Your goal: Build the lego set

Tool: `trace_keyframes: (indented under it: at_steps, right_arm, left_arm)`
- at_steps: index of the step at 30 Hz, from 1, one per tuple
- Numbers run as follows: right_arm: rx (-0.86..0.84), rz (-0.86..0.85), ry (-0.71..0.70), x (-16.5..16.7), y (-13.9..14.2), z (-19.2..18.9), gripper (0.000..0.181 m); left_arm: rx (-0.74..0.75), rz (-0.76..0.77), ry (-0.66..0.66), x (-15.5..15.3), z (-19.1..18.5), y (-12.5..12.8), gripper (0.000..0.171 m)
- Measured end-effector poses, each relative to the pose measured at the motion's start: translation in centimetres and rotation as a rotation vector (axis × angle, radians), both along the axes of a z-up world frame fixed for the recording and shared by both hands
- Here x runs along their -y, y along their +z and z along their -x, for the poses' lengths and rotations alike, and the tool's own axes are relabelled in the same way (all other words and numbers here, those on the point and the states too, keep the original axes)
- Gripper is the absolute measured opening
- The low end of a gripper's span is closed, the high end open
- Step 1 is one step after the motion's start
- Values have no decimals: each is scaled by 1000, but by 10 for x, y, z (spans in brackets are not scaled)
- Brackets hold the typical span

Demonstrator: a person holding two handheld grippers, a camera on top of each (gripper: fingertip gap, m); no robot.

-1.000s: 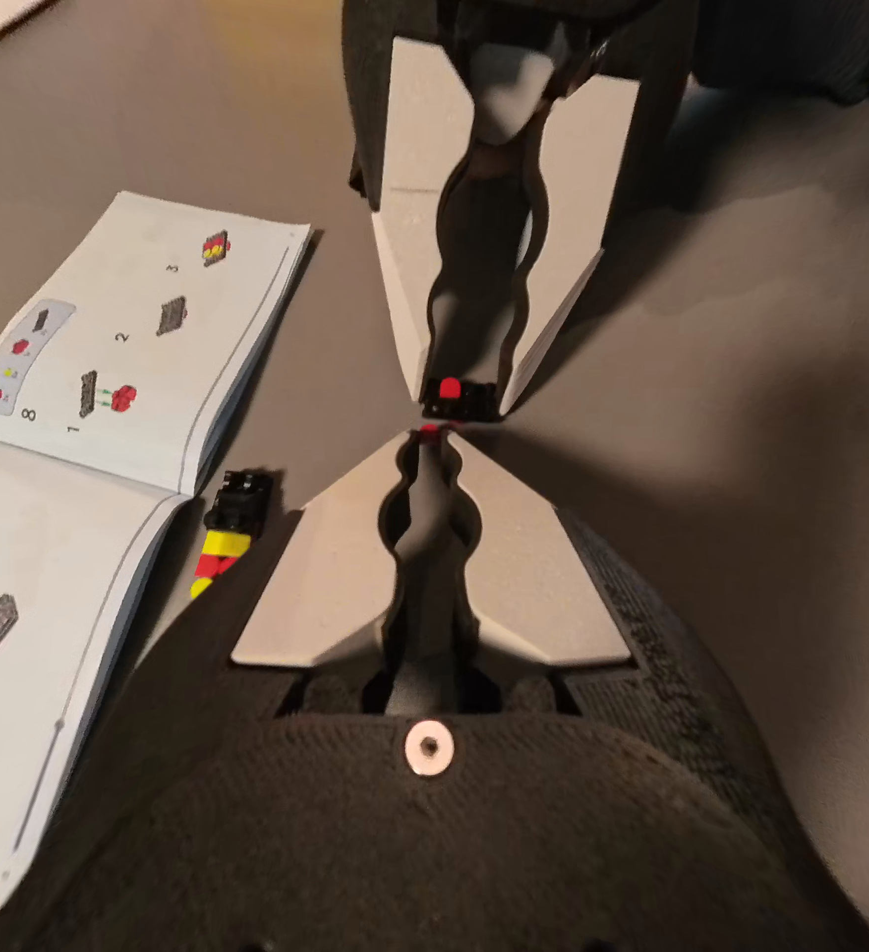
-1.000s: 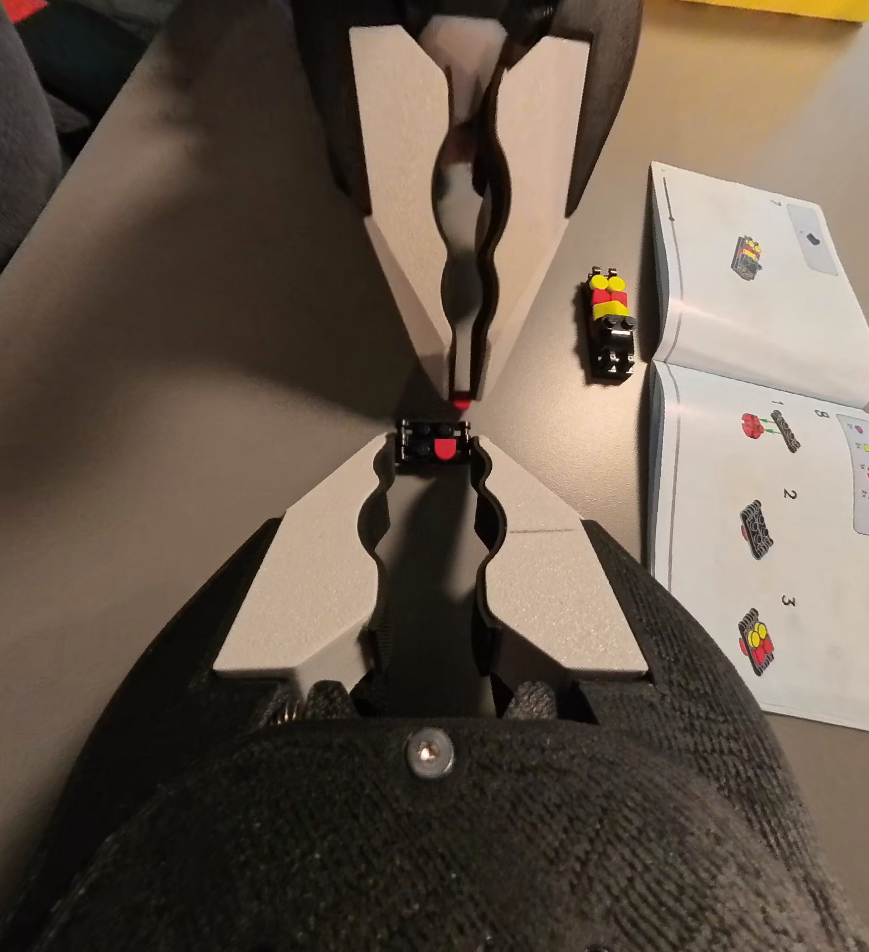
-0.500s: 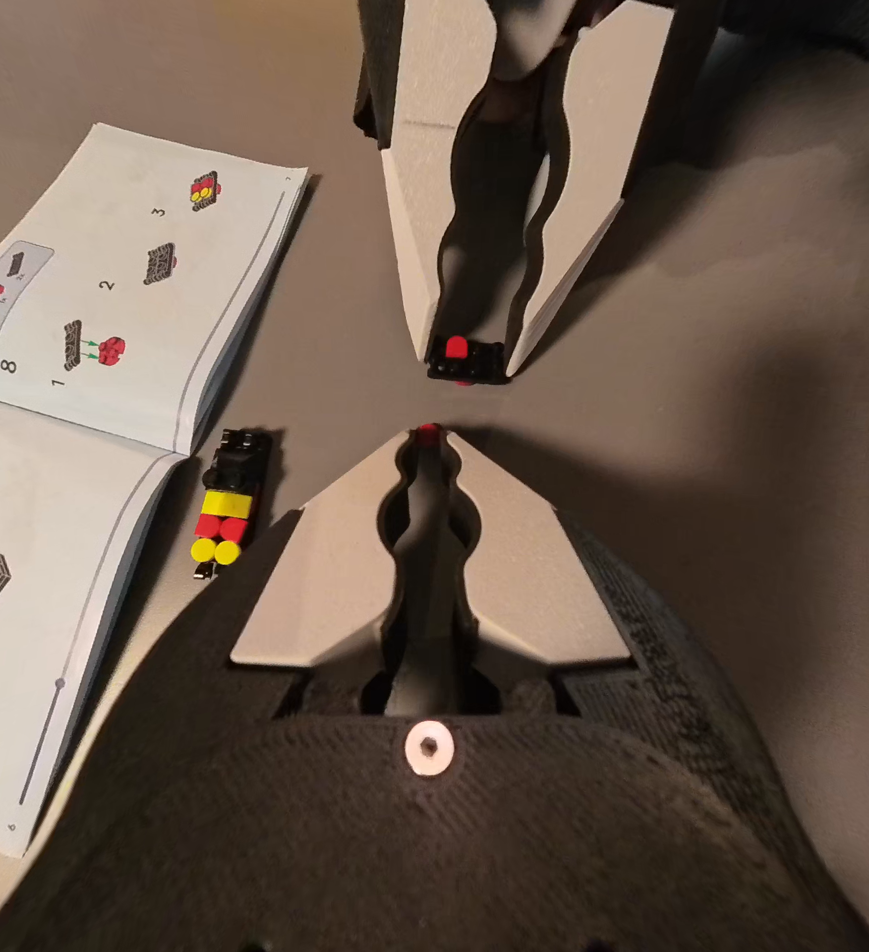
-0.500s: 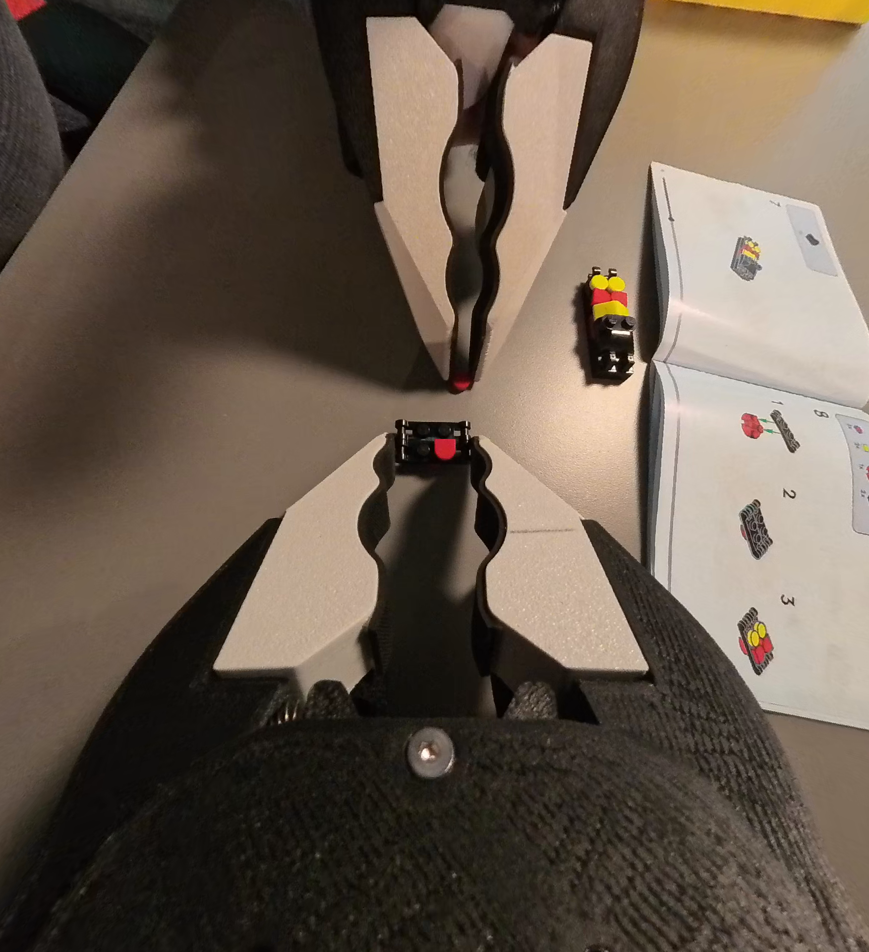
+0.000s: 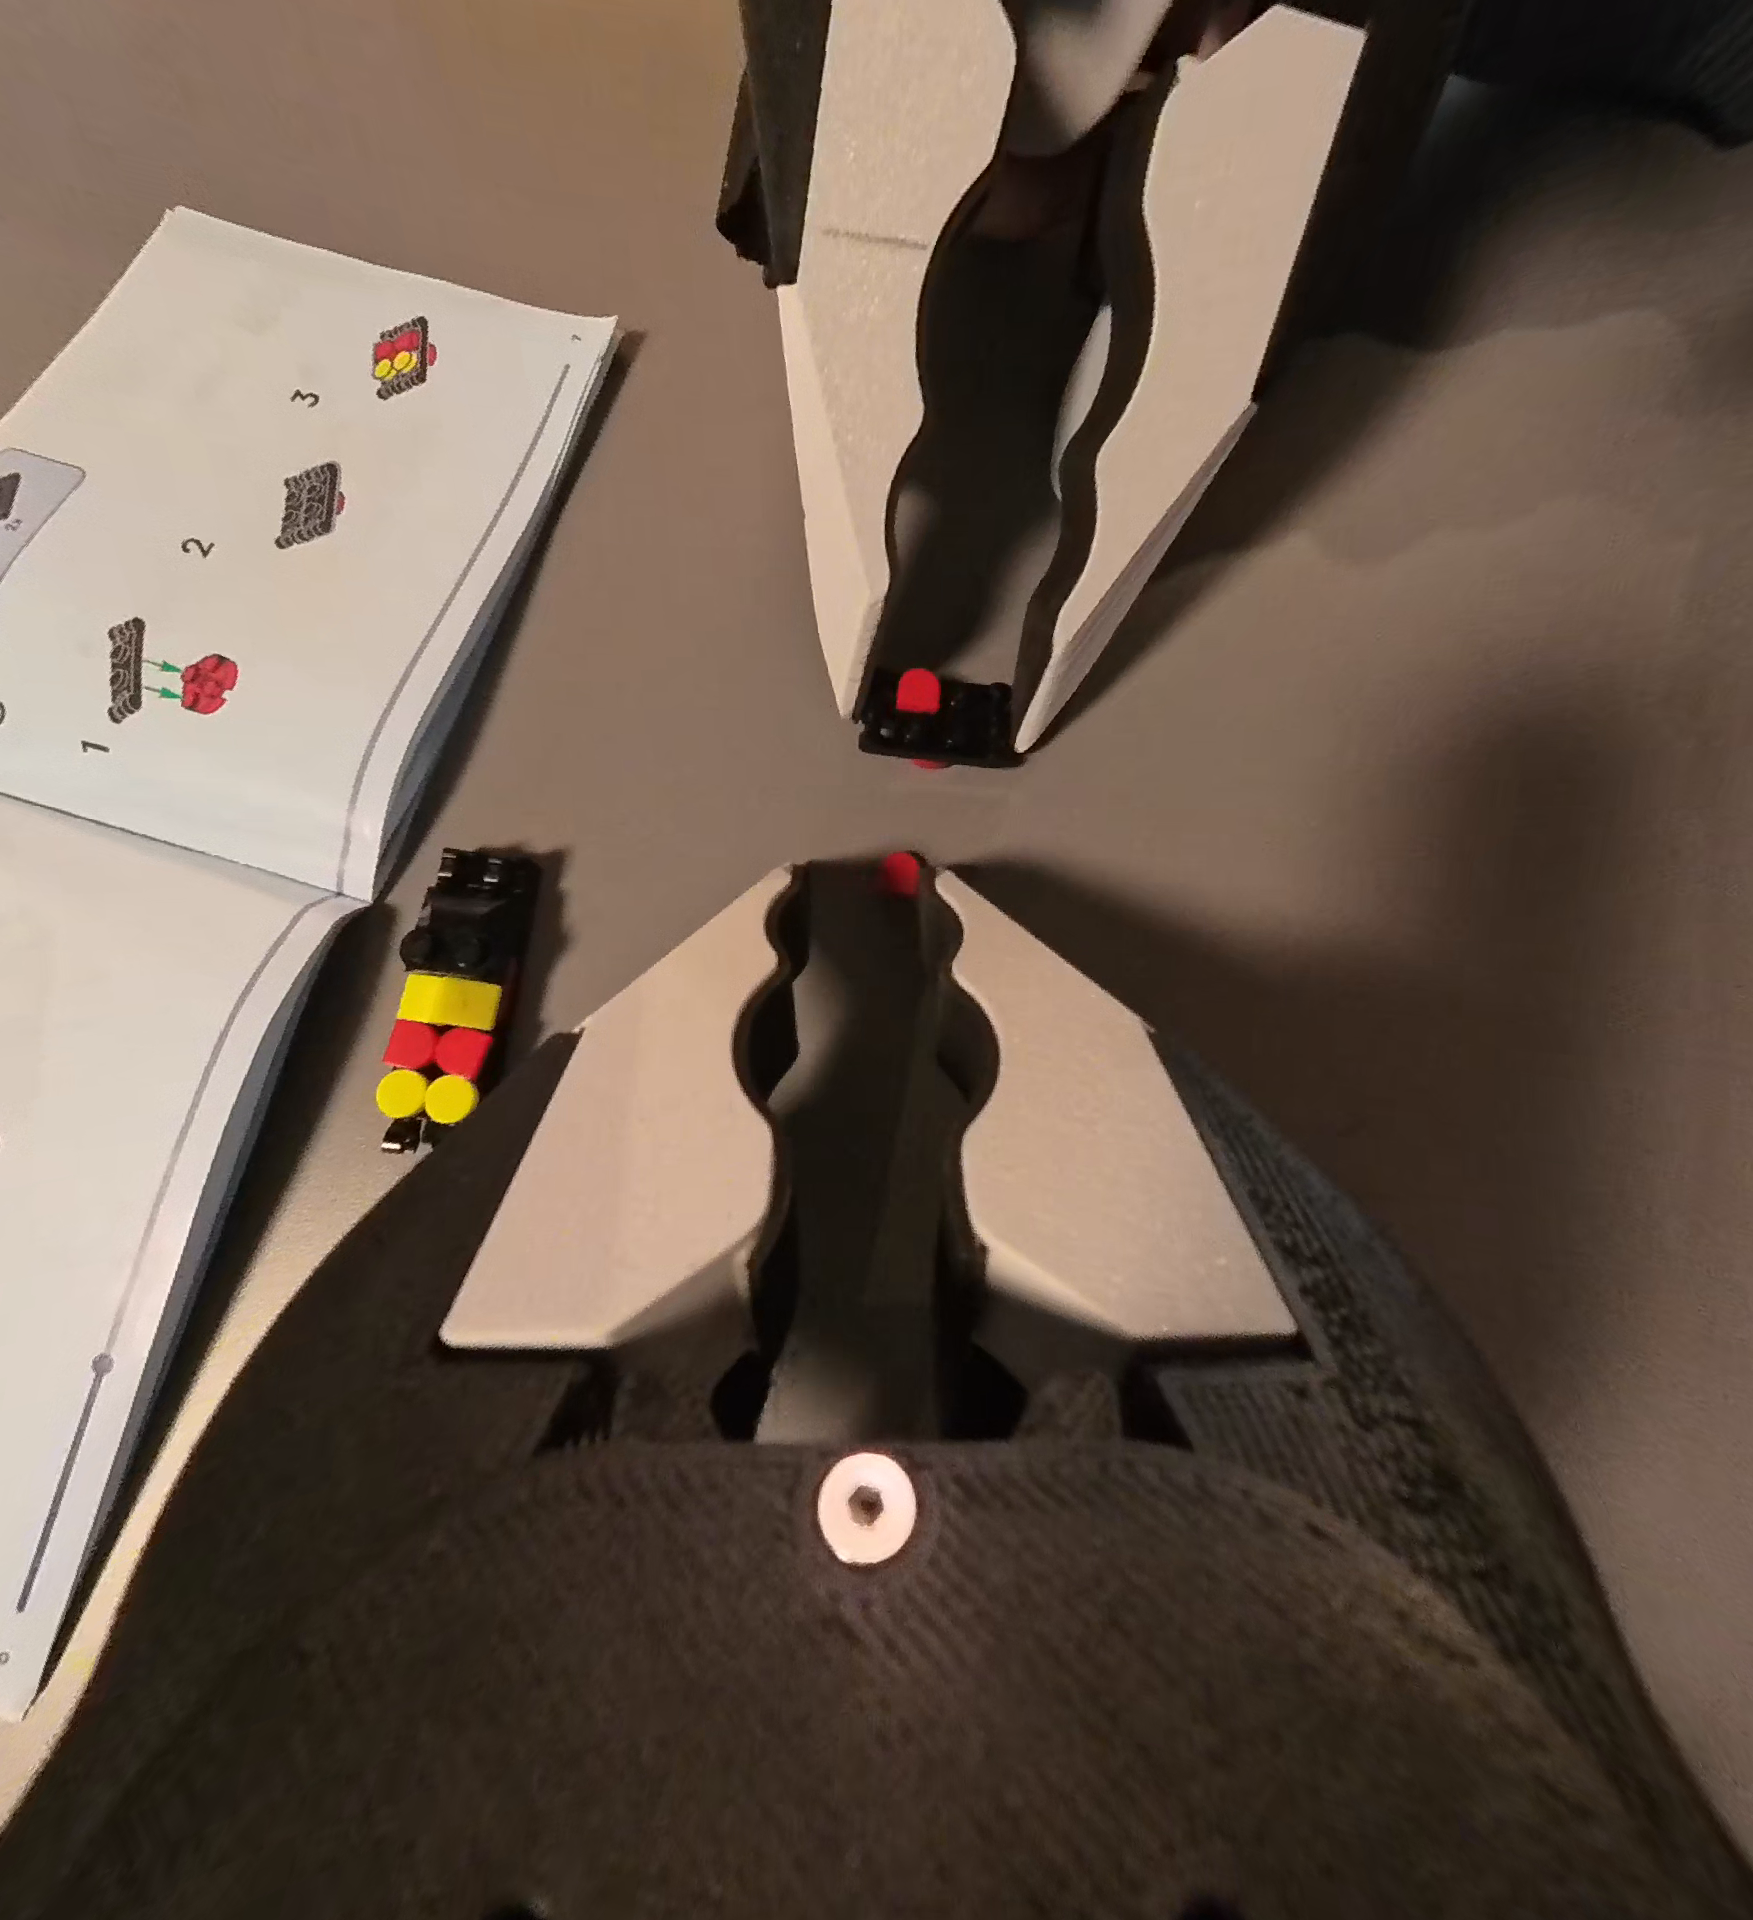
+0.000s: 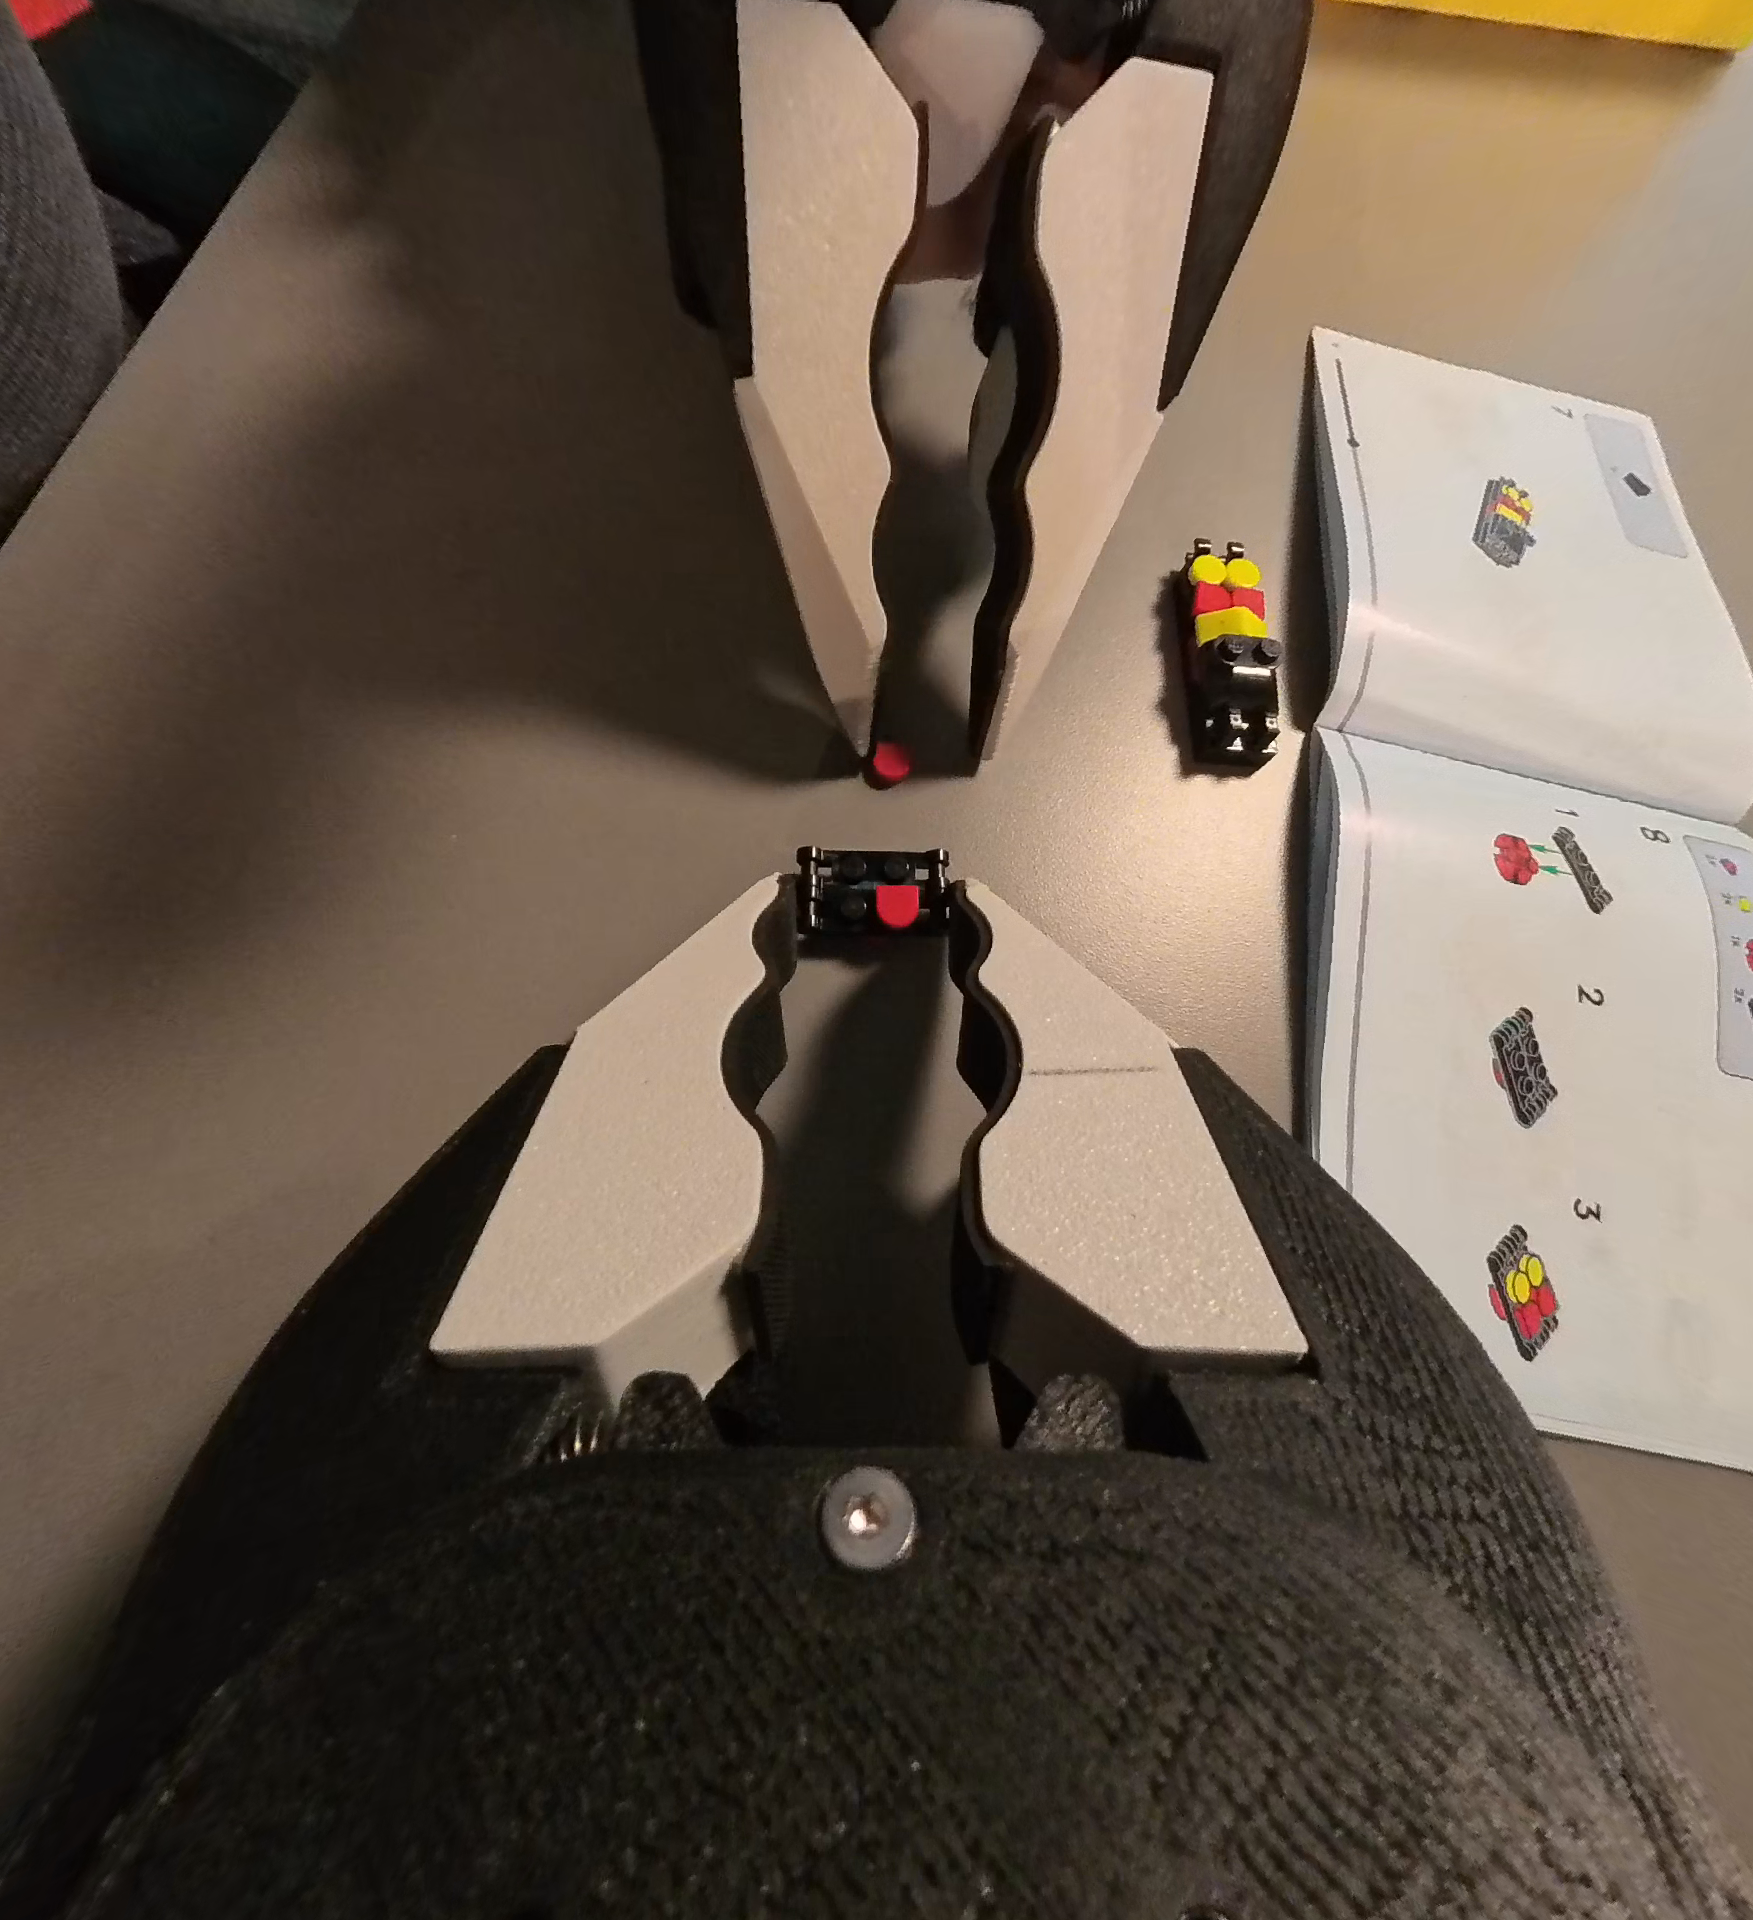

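Observation:
My right gripper (image 6: 872, 894) is shut on a small black plate (image 6: 872, 883) with a red tile (image 6: 896, 902) on it, held just above the brown table (image 6: 384, 935). It also shows in the left wrist view (image 5: 934, 717). My left gripper (image 5: 867, 873) faces it tip to tip, a short gap away, with its jaws a little apart. A tiny red round piece (image 5: 898, 873) sits between the tips against one finger, low at the table (image 6: 890, 762). A small black, yellow and red assembly (image 5: 456, 987) lies on the table beside the left gripper (image 6: 1227, 655).
An open instruction booklet (image 5: 228, 571) lies flat next to the assembly, on the right in the right wrist view (image 6: 1537, 935). A yellow box edge (image 6: 1537, 16) is at the far back. Dark fabric (image 6: 10, 312) lies beyond the table's left edge. The tips of both grippers are at nearly the same place.
The left gripper has drawn back from the right one and its jaws have parted. The red round piece, pinched before, now sits loosely between the tips. The right gripper has kept still with the plate.

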State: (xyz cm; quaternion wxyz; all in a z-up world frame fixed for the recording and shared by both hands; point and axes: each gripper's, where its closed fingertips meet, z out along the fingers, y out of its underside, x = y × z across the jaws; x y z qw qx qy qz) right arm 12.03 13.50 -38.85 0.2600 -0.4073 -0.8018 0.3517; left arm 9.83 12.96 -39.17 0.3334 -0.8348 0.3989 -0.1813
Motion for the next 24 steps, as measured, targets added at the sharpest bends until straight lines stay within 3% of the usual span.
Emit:
trace_keyframes:
  at_steps: [11,17,24]
  right_arm:
    - [-33,2,-5,0,4,0,28]
    - [-47,42,-44,-7,9,-5,40]
    - [-61,-47,-154,-17,4,2,58]
  left_arm:
    - [55,-19,-37,4,-8,10,31]
    - [69,-43,-38,4,-13,10,42]
    - [103,-96,-2,-3,-7,20,44]
